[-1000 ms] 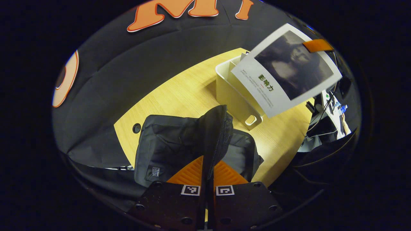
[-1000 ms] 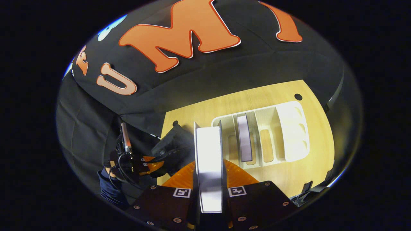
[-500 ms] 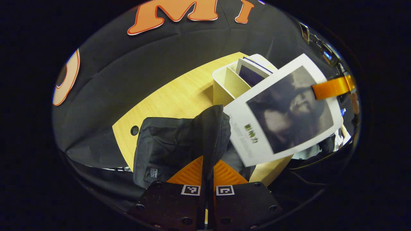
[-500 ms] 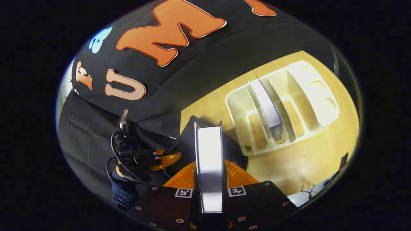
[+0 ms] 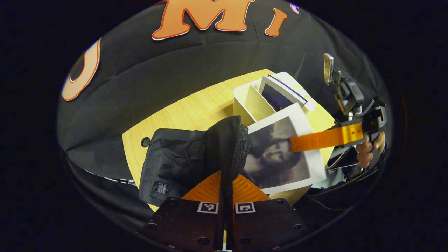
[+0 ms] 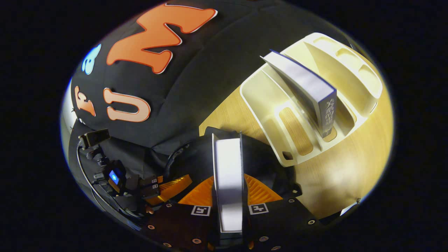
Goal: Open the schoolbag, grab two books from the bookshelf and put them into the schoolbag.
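Wooden table (image 5: 182, 112), cream bookshelf (image 6: 276, 115) keeping one book (image 6: 308, 91). Black schoolbag (image 5: 182, 157), flap pinched up by left gripper (image 5: 225, 190). First book (image 6: 227, 175) clamped in right gripper (image 6: 229, 196), nearing the opening; likely to snag should the flap sag.

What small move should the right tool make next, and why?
Probably lower the book into the schoolbag. The right tool grips it beside the flap, which the left tool holds up.
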The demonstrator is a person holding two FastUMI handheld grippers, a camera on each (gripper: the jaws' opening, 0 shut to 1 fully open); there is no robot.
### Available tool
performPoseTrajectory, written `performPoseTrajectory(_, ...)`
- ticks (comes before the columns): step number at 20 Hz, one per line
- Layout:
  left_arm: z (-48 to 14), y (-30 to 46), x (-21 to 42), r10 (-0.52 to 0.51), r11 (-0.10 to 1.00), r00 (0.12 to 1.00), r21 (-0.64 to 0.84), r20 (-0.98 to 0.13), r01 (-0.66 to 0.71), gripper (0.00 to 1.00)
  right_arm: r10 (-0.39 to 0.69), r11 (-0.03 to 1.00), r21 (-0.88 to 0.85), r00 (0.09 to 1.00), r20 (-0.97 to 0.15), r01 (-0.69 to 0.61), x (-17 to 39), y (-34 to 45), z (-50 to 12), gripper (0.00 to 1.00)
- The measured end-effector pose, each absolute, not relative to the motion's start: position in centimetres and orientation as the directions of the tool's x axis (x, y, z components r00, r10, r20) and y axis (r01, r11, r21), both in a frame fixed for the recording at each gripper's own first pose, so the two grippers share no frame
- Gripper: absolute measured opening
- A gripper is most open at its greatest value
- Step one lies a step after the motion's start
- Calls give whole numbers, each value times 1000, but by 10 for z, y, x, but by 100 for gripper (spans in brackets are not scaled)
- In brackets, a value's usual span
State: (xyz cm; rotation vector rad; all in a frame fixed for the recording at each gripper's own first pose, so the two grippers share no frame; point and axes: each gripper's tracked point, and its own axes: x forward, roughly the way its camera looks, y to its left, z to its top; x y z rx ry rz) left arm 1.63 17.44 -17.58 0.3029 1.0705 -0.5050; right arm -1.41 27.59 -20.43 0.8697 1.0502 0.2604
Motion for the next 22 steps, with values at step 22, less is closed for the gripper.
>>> performPoseTrajectory(22, -188, 154, 14, -263, 863, 404, -26, -876, 505, 4, 524, 686, 694, 512, -680, 219, -18, 342, -264, 28)
